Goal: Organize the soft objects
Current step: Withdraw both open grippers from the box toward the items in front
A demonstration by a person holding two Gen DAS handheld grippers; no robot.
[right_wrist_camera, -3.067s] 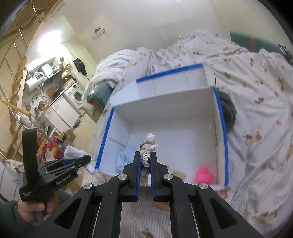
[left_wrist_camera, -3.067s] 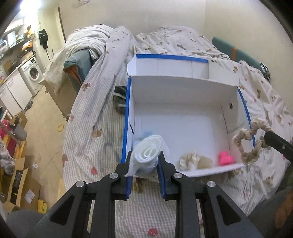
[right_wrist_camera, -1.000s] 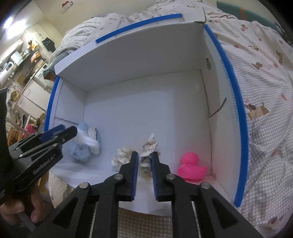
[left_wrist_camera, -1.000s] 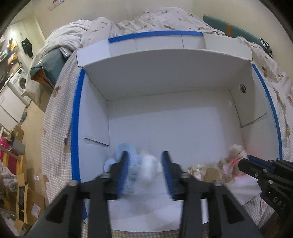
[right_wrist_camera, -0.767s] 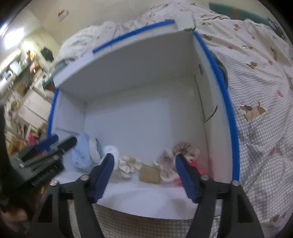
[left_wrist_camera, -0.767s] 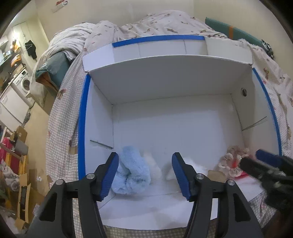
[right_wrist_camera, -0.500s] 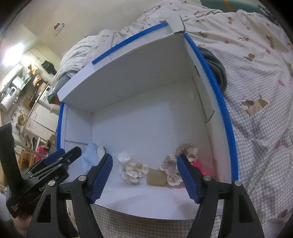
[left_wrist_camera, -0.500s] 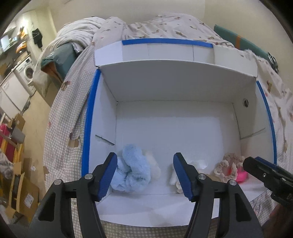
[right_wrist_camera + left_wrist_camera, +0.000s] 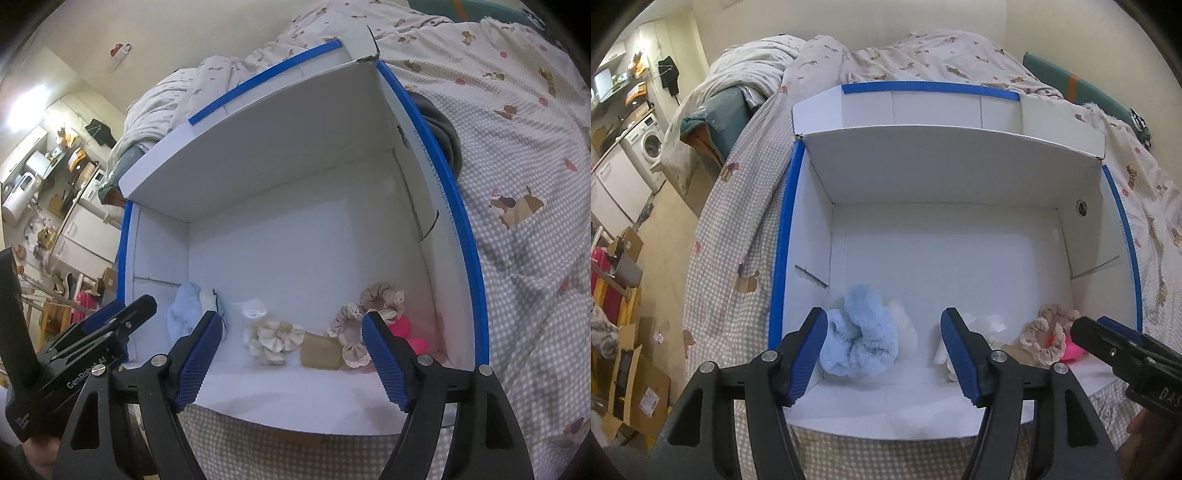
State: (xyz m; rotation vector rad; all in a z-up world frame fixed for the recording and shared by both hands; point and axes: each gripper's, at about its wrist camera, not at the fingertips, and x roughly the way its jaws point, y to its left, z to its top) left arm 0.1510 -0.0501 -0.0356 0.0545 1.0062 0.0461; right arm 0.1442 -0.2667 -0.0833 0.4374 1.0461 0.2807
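Nearest, both tools hang empty above the front lip of the white box: the left gripper has its fingers spread wide, and so does the right gripper, neither touching anything. Judging by that, the soft things have been set down where they belong, grouped along the box's near edge. Just beyond the left fingers lies the blue fluffy cloth, with a white roll beside it; further right sit a cream scrunchie, a tan patch, two beige lace scrunchies and a pink toy, half hidden behind them. Farther back, the box floor lies bare, and the bed carrying it runs out of view.
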